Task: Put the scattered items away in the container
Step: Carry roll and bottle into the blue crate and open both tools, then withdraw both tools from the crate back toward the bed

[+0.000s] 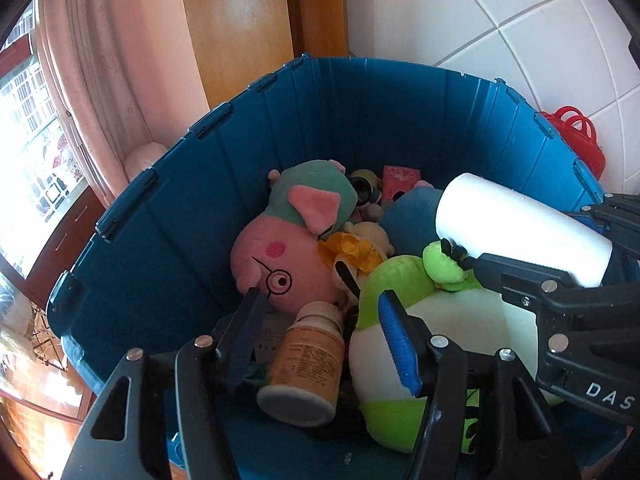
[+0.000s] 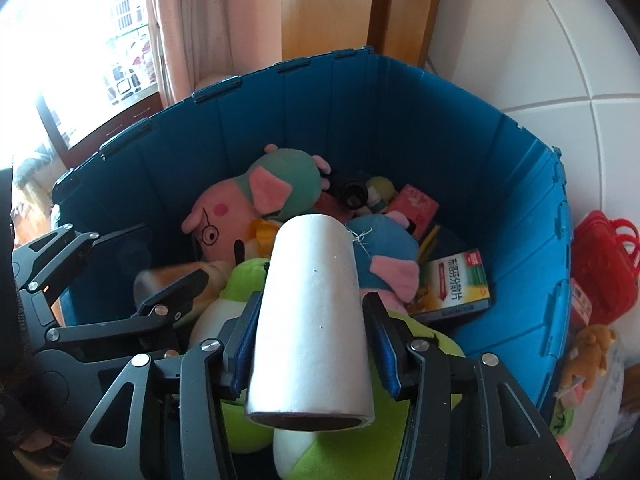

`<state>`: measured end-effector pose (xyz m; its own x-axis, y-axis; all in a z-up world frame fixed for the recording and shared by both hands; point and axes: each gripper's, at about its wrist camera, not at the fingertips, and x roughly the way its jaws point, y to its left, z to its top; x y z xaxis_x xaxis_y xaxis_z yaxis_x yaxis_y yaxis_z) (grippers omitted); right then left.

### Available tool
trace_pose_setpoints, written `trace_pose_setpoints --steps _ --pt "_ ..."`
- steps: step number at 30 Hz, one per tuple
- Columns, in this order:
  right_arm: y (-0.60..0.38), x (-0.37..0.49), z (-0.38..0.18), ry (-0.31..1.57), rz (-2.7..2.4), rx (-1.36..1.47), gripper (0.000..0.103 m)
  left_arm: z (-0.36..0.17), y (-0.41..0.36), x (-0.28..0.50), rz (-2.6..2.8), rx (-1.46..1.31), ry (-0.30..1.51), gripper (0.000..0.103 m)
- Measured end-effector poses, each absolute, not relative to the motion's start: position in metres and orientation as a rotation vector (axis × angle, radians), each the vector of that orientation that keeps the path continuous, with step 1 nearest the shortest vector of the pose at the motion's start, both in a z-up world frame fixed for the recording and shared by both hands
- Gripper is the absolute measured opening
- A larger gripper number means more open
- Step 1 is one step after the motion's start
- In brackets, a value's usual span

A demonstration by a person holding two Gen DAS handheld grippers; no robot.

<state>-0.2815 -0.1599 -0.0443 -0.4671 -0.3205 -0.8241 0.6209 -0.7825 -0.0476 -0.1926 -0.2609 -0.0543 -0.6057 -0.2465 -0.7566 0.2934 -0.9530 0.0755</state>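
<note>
The blue bin (image 1: 168,216) (image 2: 500,184) holds several toys: a pink pig plush (image 1: 280,264) (image 2: 224,208), a green and white frog plush (image 1: 420,320) (image 2: 248,280), a blue plush (image 2: 380,248) and a brown pill bottle (image 1: 308,356). My left gripper (image 1: 320,312) is open above the bottle and holds nothing. My right gripper (image 2: 312,312) is shut on a white paper roll (image 2: 312,312) (image 1: 520,228) and holds it over the bin.
A green and white medicine box (image 2: 456,284) and a pink box (image 2: 416,204) lie inside the bin. A red basket (image 2: 600,264) (image 1: 576,136) and a small brown plush (image 2: 588,352) sit outside to the right. A curtain and wooden frame stand behind.
</note>
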Motion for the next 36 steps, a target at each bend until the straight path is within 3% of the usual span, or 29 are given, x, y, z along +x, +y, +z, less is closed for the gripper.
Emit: trace_pose_setpoints --steps 4,8,11,17,36 --pt "-0.161 -0.28 -0.043 0.456 -2.26 1.167 0.053 -0.053 -0.262 -0.189 -2.587 1.196 0.091 0.062" --pt "-0.158 -0.273 -0.035 0.438 -2.271 1.144 0.072 -0.049 -0.262 -0.181 -2.603 1.179 0.096 0.062" --pt "-0.152 -0.265 -0.027 0.419 -2.286 1.112 0.079 -0.043 -0.261 -0.173 -2.617 1.152 0.1 0.063" --pt "-0.126 -0.242 -0.009 0.34 -2.337 1.039 0.103 -0.029 -0.257 -0.152 -2.636 1.067 0.095 0.077" --pt "-0.031 -0.176 0.028 0.202 -2.581 0.843 0.103 0.012 -0.205 -0.111 -2.797 0.798 0.164 0.091"
